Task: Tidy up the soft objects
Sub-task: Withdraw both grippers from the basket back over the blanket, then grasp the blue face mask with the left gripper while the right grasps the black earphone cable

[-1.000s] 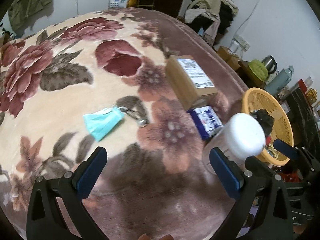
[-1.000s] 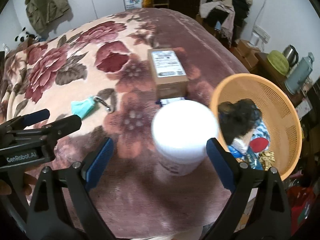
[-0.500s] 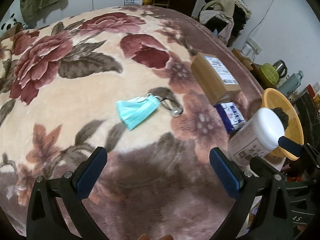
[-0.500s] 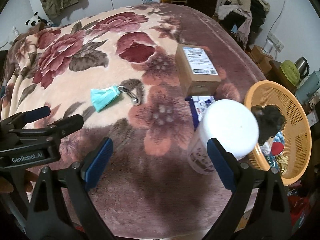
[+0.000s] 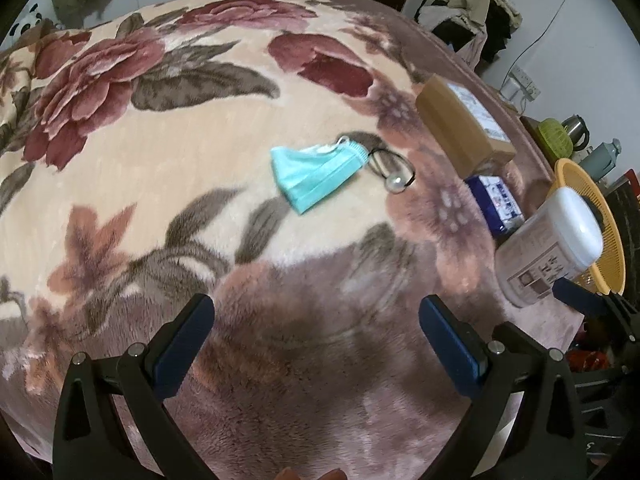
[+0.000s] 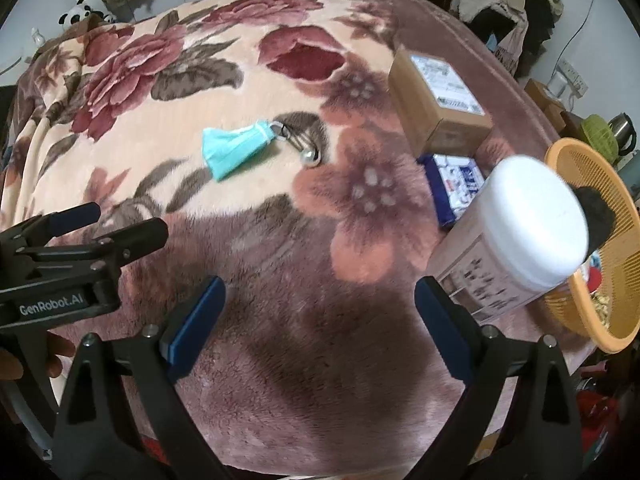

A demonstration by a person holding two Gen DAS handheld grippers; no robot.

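A folded teal face mask (image 5: 316,174) lies on the floral blanket (image 5: 160,152), with a black hair tie with a pearl (image 5: 394,176) just right of it. Both show in the right wrist view too: the mask (image 6: 234,152) and the hair tie (image 6: 304,148). An orange basket (image 6: 592,240) at the bed's right edge holds a black soft thing (image 6: 598,212) and other items. My left gripper (image 5: 316,340) is open and empty, well short of the mask. My right gripper (image 6: 318,328) is open and empty, left of a white-lidded jar (image 6: 516,244).
A cardboard box (image 5: 464,128) and a blue packet (image 5: 496,200) lie right of the hair tie. The white-lidded jar (image 5: 552,248) stands by the basket (image 5: 592,216). Clothes are piled at the back right, with a kettle and flask on a side table.
Both grippers have swung left and pulled back. The jar has slid from between the right gripper's fingers to its right side, and the mask sits nearer the middle of both views.
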